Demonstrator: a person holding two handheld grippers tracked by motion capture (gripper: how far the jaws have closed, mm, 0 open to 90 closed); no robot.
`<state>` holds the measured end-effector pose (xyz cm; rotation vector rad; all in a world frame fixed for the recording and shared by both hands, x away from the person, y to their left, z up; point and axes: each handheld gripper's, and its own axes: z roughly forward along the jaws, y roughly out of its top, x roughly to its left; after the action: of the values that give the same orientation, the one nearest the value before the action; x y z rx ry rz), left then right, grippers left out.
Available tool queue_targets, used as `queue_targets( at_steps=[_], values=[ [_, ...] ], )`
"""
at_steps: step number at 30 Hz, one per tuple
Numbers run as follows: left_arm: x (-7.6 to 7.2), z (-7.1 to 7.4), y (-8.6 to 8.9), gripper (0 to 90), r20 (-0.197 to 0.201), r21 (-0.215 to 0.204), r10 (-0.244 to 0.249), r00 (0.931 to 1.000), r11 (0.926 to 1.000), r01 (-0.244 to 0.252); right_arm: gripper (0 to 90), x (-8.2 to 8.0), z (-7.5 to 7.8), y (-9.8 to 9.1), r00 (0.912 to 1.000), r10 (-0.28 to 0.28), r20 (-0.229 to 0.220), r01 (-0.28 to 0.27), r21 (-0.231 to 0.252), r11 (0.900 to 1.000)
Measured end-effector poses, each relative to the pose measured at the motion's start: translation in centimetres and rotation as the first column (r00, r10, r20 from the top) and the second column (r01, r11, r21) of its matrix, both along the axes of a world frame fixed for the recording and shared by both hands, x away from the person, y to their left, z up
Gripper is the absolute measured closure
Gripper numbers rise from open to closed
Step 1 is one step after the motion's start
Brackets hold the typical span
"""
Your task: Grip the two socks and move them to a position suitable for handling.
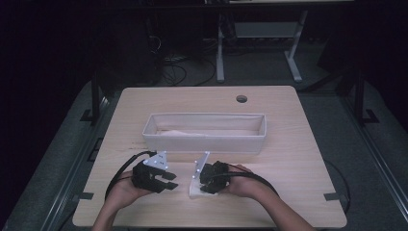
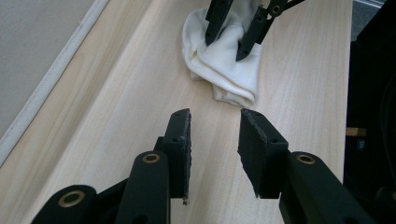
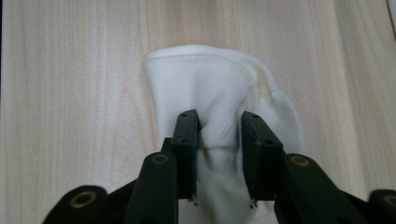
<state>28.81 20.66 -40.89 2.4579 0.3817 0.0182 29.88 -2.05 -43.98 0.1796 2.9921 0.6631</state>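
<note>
Hands at the near edge of a pale, straight-grained wooden table (image 1: pixel 288 159) each hold a black two-jaw gripper. The left gripper (image 2: pixel 215 140), at about 7 o'clock from the table's middle in the high view, has its jaws apart with bare wood between them; their flat pads look rough and matte, and brass-coloured rivets dot the linkage. The right gripper (image 3: pixel 218 140), at about 5 o'clock, has its jaws pressed into a white cloth (image 3: pixel 219 88), a bunched ridge of the soft knit fabric caught between the pads. The cloth lies on the table under that gripper, just beside the near edge. It looks like a sock or small pouch: smooth, fine-ribbed, with a rounded, seamed end. In the right gripper view its long axis runs from 6 to 12 o'clock, rounded end toward 12, away from the jaws. In the left gripper view the same cloth (image 2: pixel 224 65) lies crumpled toward 12 o'clock, well apart from the left jaws. Farther off, across the table's middle, sits a long, shallow rectangular bin (image 1: pixel 204 139) with off-white fabric-like walls, its length running 9 to 3 o'clock. Beyond it, a round grommet hole (image 1: pixel 241 99) pierces the tabletop near the far edge.
</note>
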Motion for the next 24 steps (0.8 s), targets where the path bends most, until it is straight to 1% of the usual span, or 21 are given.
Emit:
queue_targets(
  at_steps=[2,5,7,9,15,17,18,21,23,24],
  values=[
    [0.0,0.0,0.0,63.5,0.001,-0.002,0.001,1.0000,1.0000,-0.001,71.2,0.1,0.1,0.1,1.0000,0.004,-0.003,-0.004,-0.007,1.0000],
    [0.0,0.0,0.1,61.7,-0.001,-0.004,0.008,1.0000,1.0000,-0.008,72.5,0.2,0.3,0.4,0.9999,0.016,0.000,-0.016,-0.037,0.9992],
    [0.1,0.0,0.1,60.3,-0.002,-0.005,0.011,0.9999,0.9999,-0.011,73.1,0.3,0.4,0.6,0.9997,0.022,-0.011,-0.023,-0.048,0.9986],
    [0.1,0.0,0.2,59.5,-0.002,-0.009,0.016,0.9999,0.9998,-0.016,73.4,0.5,0.5,0.6,0.9996,0.020,-0.022,-0.021,-0.048,0.9986],
    [0.1,0.0,0.5,56.5,-0.002,-0.015,0.029,0.9996,0.9995,-0.029,73.8,0.9,0.7,0.2,0.9984,0.006,-0.056,-0.007,-0.022,0.9997],
    [0.2,0.1,0.6,55.6,-0.003,-0.022,0.034,0.9994,0.9992,-0.034,73.8,0.9,0.8,0.1,0.9983,0.007,-0.058,-0.008,-0.021,0.9997],
    [0.2,0.0,0.6,55.4,-0.004,-0.022,0.035,0.9994,0.9992,-0.035,73.8,1.0,0.9,0.0,0.9978,0.006,-0.067,-0.007,-0.021,0.9998],
    [0.2,0.0,0.7,54.5,-0.003,-0.025,0.038,0.9993,0.9990,-0.038,73.7,1.1,1.0,-0.1,0.9972,-0.001,-0.074,0.000,-0.018,0.9998],
    [0.2,0.0,0.8,54.1,-0.004,-0.026,0.042,0.9991,0.9988,-0.042,73.7,1.2,1.2,-0.3,0.9973,-0.003,-0.074,0.002,-0.020,0.9998],
    [0.2,0.0,0.9,53.7,-0.004,-0.022,0.041,0.9991,0.9989,-0.041,73.7,1.2,1.2,-0.3,0.9964,-0.006,-0.084,0.005,-0.017,0.9999]
  ],
)
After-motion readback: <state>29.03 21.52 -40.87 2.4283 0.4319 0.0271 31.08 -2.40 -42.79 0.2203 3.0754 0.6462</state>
